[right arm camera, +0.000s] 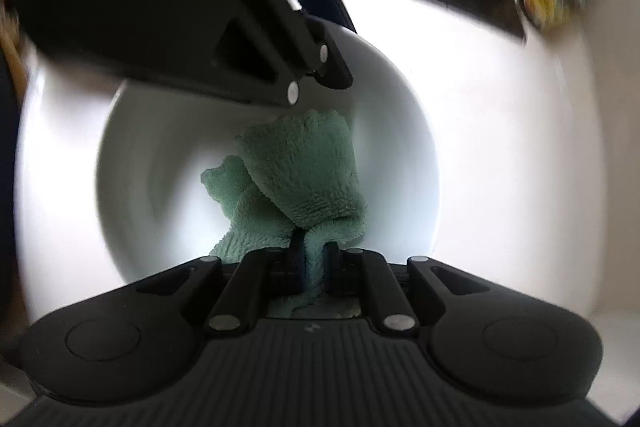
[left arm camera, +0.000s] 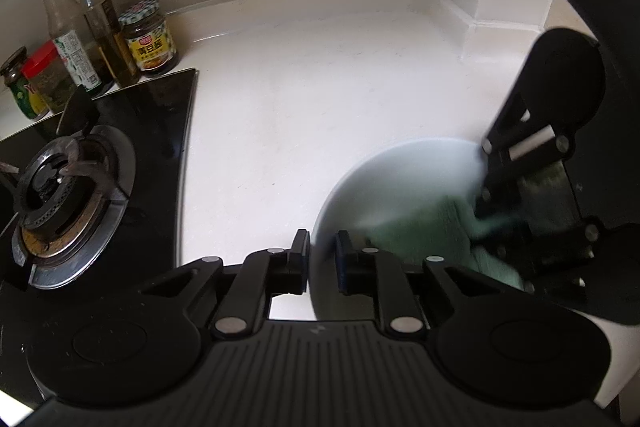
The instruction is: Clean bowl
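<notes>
The right gripper [right arm camera: 313, 261] has its jaws clenched on a green terry cloth [right arm camera: 304, 163], a pinched strip of it running back between the blue pads [right arm camera: 298, 259]. The bunched cloth spreads forward into the white bowl [right arm camera: 160, 147] and lies against its inner surface; the bowl's inside is blurred in the right wrist view.

The left gripper [left arm camera: 322, 259] grips the near rim of that bowl, one finger outside the wall and one inside, the rim passing between them. In the left wrist view the right gripper [left arm camera: 520, 219] comes in from the right side with the cloth [left arm camera: 416, 231] smeared by motion under it.

The bowl [left arm camera: 380, 179] sits on a white countertop [left arm camera: 300, 107], near its corner. To the left lies a black glass hob [left arm camera: 156, 131] with a gas burner [left arm camera: 60, 187]. Behind the hob, against the wall, stand bottles and jars [left arm camera: 100, 39], among them a yellow-labelled jar [left arm camera: 150, 41] with a checked lid.
</notes>
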Motion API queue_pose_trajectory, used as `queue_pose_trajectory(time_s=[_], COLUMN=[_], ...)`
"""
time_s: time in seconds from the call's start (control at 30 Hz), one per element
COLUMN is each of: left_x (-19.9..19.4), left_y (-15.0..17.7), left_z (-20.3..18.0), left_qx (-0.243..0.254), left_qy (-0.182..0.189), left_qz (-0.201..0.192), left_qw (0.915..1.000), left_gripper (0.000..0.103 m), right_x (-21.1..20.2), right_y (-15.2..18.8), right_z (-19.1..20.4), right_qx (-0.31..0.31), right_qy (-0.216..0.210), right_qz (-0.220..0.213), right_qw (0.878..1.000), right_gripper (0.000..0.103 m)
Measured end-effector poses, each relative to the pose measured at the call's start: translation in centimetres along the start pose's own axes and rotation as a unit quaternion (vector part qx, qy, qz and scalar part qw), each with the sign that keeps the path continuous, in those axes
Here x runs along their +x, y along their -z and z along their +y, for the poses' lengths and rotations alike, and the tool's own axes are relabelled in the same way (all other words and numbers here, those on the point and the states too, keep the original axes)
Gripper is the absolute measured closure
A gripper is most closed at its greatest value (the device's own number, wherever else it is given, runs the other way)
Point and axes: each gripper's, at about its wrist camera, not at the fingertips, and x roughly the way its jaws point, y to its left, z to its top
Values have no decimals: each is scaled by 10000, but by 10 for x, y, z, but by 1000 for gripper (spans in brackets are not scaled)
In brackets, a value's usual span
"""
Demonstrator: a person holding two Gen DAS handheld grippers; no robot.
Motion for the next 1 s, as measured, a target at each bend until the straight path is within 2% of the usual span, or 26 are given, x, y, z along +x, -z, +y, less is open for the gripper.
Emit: queue_pose_trajectory(time_s=[0.03,0.1,0.13,0.23,0.4,0.5,0.53,0.6,0.7,0.8,0.83,0.87,0.97,1.0], left_x=[1,2,3,5,8,10,10,8,3,-6,-8,-9,-9,-8], left_y=[-1,-3,-4,-6,-9,-11,-12,-12,-12,-9,-7,-5,4,7], left_z=[-1,-4,-5,-8,-10,-6,-5,0,9,14,14,13,15,16], left_qx=[11,40,57,99,184,183,170,88,-97,-104,-87,-69,-152,-199], left_qy=[-4,-15,-19,16,29,117,155,245,443,476,449,423,364,366], left_qz=[-10,-22,-27,-21,-13,46,79,142,195,183,200,217,336,382], left_qw=[10000,10000,10000,9999,9998,9998,9997,9996,9988,9986,9988,9988,9987,9984], left_gripper=[79,76,75,73,72,72,74,77,85,91,91,92,92,92], right_x=[-1,-3,-4,-7,-22,-37,-46,-63,-106,-123,-129,-132,-119,-108], right_y=[3,7,11,20,41,62,73,89,104,99,92,91,61,48], right_z=[-6,-11,-15,-17,-27,-34,-37,-42,-47,-50,-50,-49,-46,-43], right_qx=[308,587,848,1326,2268,2740,2913,3128,3238,3075,2898,2792,2279,1983], right_qy=[-293,-588,-887,-1294,-2051,-2376,-2514,-2403,-1679,-1127,-815,-693,-497,-419], right_qz=[-94,-221,-358,-665,-1410,-1924,-2166,-2491,-3068,-3400,-3461,-3459,-3257,-3089], right_qw=[9991,9963,9918,9804,9416,9119,8972,8845,8791,8816,8886,8931,9162,9292], right_gripper=[95,95,95,95,95,96,96,96,96,96,96,96,96,96])
